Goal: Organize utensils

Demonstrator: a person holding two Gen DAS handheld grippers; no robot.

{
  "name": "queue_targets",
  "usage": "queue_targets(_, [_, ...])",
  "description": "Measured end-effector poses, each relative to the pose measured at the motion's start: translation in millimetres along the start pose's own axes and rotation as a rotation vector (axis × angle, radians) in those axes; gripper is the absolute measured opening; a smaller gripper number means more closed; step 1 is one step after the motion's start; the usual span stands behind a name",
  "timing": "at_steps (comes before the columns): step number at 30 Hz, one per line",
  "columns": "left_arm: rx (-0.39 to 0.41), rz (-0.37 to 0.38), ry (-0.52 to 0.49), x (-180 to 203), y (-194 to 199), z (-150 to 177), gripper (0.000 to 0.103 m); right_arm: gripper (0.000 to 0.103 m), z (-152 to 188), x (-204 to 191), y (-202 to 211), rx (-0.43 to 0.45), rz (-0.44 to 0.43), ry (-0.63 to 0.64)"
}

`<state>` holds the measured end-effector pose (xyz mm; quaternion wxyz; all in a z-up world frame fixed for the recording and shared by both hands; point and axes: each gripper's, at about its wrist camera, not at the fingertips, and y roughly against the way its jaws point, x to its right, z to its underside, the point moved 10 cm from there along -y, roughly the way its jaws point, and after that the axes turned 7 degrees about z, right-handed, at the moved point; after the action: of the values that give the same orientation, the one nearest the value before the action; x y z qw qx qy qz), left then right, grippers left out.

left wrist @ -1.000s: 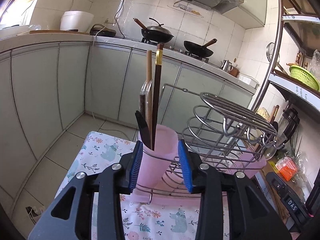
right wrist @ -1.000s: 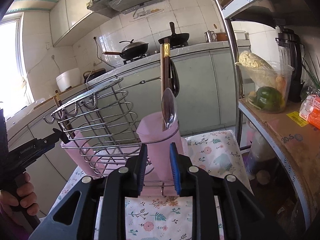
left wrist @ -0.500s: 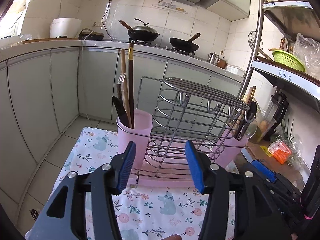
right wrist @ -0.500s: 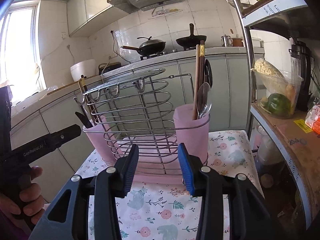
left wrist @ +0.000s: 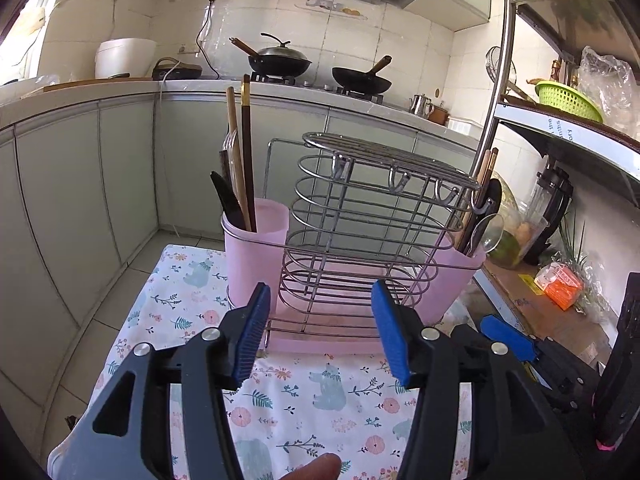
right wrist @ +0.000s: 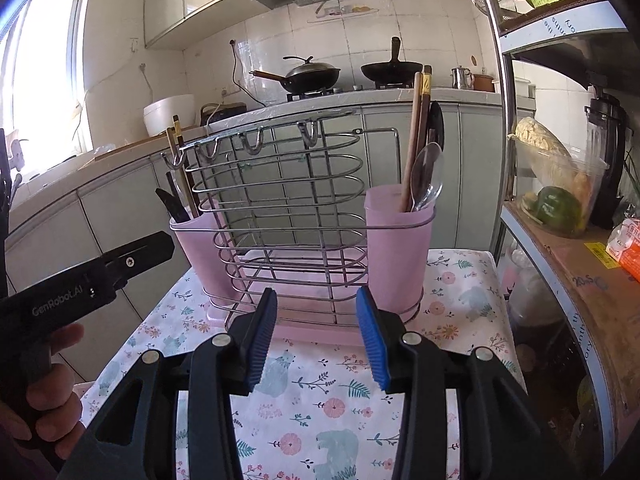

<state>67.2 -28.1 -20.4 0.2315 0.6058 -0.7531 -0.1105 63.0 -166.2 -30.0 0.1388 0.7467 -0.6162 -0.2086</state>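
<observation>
- One wire utensil rack (left wrist: 360,220) stands on a pink drip tray (left wrist: 320,344) on a floral cloth (left wrist: 304,400), at twelve o'clock from both grippers. Its long axis runs from nine to three o'clock across both views.
- Two pink cups sit in the rack's end rings: the left cup (left wrist: 256,256) at eleven o'clock and the right cup (left wrist: 452,280) at one o'clock in the left wrist view.
- The left cup holds two chopsticks (left wrist: 242,152), standing nearly upright with tips down, plus one black knife (left wrist: 226,200) whose blade tilts toward ten o'clock.
- The right cup (right wrist: 398,248) holds two more chopsticks (right wrist: 418,132), a clear spoon (right wrist: 428,176) with its bowl up, and a black spoon (right wrist: 436,124) behind it. All of them lean slightly toward one o'clock.
- Three hooks (right wrist: 256,144) hang plainly under the rack's top rail in the right wrist view; a fourth at the nine o'clock end is less clear.
- The left gripper (left wrist: 320,332) has its jaws spread wide with nothing between the blue pads; they have just been opening. It sits just short of the tray.
- The right gripper (right wrist: 316,332) is likewise spread wide and empty, with its jaws just opened.
- Only the right wrist view shows the person's hand (right wrist: 48,392) at eight o'clock, wrapped around the left gripper's handle.
- Only the left wrist view shows the right gripper's blue pad (left wrist: 506,338) at four o'clock and a fingertip (left wrist: 316,468) at six o'clock.
- Two woks (left wrist: 280,62) sit on the stove behind, at twelve o'clock.
</observation>
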Motion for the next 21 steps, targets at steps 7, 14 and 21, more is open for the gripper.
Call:
queue_targets(7, [-0.005, -0.005, -0.006, 3, 0, 4, 0.053, 0.041, 6, -2, -2, -0.027, 0.014, 0.004])
queue_targets(14, [-0.013, 0.001, -0.017, 5, 1, 10, 0.053, 0.041, 8, -6, -1, -0.026, 0.034, 0.031])
queue_targets(21, [-0.017, 0.003, -0.023, 7, 1, 13, 0.053, 0.041, 8, -11, 2, -0.014, 0.046, 0.049])
